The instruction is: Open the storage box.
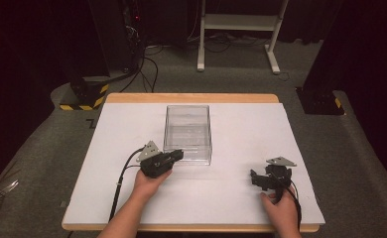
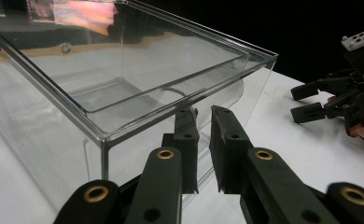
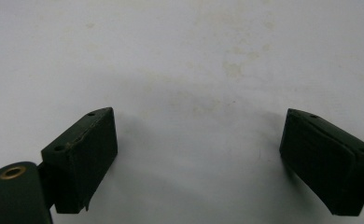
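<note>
Clear box (image 1: 187,133): left tool (image 2: 203,140) clamped on near wall; right tool (image 3: 196,158) released.

Wide-apart jaws over white tabletop (image 3: 194,56)

White-topped table with a clear box on it

The table (image 1: 241,129) has a white surface with a wooden edge along its far and near sides. A clear plastic box (image 1: 187,133), open at the top, stands directly on it, slightly left of centre.
</note>
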